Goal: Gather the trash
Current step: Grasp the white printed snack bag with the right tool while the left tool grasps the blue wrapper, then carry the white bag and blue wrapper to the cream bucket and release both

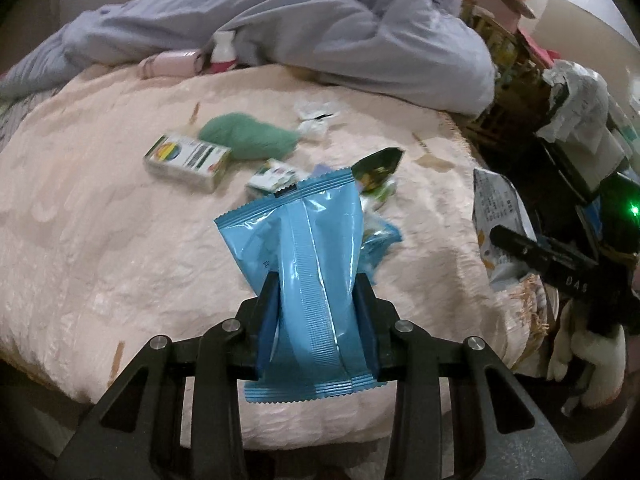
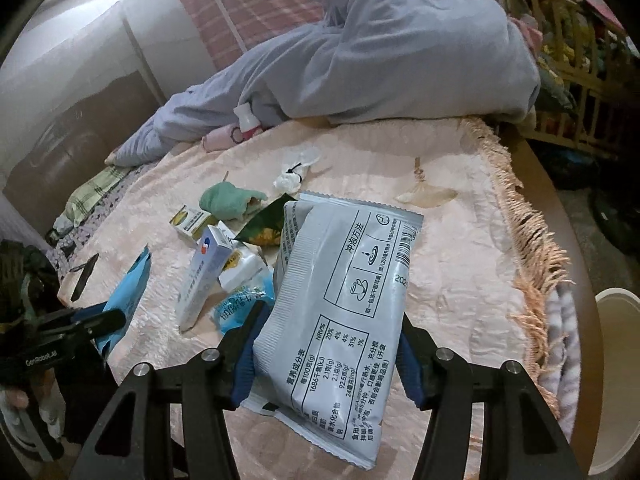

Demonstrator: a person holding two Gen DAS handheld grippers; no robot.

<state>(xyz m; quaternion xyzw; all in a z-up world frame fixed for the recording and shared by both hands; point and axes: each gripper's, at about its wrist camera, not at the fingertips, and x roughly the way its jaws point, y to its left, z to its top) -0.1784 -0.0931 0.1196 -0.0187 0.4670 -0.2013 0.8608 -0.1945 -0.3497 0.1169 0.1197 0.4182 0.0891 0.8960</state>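
Left gripper [image 1: 316,300]: clamped on blue snack packet [image 1: 304,248]; blue pads pressed into both sides, packet creased between them and raised clear of the bedspread [image 1: 100,220].
Right gripper [image 2: 324,344]: clamped on grey-white sachet [image 2: 340,292]; jaws partly apart, pads against both long edges, printed back facing the camera.
Sachet position: held above the bedspread, in front of the loose trash.
Remaining trash on bedspread: green-and-white carton [image 1: 188,160], dark green wrapper [image 1: 378,166], crumpled white tissue [image 1: 316,118], upright white-and-blue box [image 2: 206,276], small light-blue wrapper [image 2: 236,304].
Other items: green cloth [image 1: 248,138] just beside the carton; grey-blue garment [image 1: 300,28] across the far side; small white bottle [image 1: 222,50] against it.
Container: cream bin [image 2: 616,380] beyond the fringed bed edge, seen from the right wrist; contents not discernible, possibly only a rim in view.
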